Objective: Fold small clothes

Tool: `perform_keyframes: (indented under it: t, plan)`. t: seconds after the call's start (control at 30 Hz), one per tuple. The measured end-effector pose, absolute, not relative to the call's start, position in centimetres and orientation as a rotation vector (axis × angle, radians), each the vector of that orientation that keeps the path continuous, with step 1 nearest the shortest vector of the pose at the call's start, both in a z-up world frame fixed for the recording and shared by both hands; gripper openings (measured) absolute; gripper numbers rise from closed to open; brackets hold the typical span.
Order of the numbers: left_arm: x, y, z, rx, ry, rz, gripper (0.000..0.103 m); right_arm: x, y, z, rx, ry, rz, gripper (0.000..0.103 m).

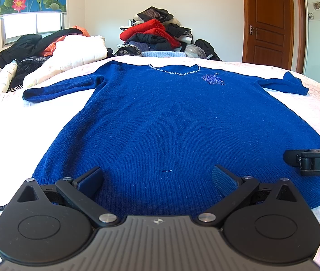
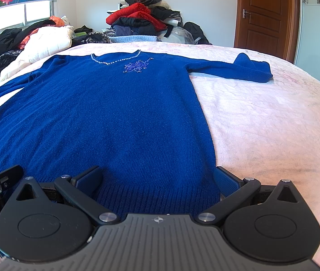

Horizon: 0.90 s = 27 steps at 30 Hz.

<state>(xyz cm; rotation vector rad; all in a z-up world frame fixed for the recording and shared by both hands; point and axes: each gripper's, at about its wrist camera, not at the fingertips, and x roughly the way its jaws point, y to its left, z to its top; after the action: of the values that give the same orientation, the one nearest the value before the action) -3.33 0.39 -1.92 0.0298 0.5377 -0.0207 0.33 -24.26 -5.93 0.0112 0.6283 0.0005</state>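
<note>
A blue knit sweater lies flat, front up, on the bed, sleeves spread to both sides, beaded neckline at the far end. It also shows in the right wrist view. My left gripper is open and empty, low over the ribbed hem near its left part. My right gripper is open and empty over the hem's right corner, its right finger just past the sweater's side edge. The right gripper's side shows in the left wrist view.
The bed has a pale pink cover. A heap of red and dark clothes stands at the far end. A white quilt with dark garments lies at far left. A brown door is at far right.
</note>
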Motion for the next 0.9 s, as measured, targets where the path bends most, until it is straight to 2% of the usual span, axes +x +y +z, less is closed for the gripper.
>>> perform_keyframes:
  t: [0.33,0.6,0.67,0.8,0.9]
  plan:
    - [-2.4,0.2,-0.5,0.077,0.624,-0.030,0.103,0.7,-24.4,-5.1,0.001,0.650,0.011,0.103]
    - [0.0,-1.6,3.0,0.128,0.575,-0.102,0.103,2.0,-23.8,-2.4,-0.055,0.587,0.101,0.103]
    - [1.7,-1.8,3.6,0.122,0.580,-0.113,0.103,3.3,-24.1,-1.7,-0.048,0.576,0.128,0.101]
    - [5.6,-1.6,4.0,0.099,0.597,-0.087,0.103,6.8,-24.9,-1.4,-0.053,0.590,0.137,0.091]
    - [8.2,-1.2,4.6,0.069,0.585,-0.092,0.103,9.3,-26.0,-0.9,-0.029,0.590,0.166,0.091]
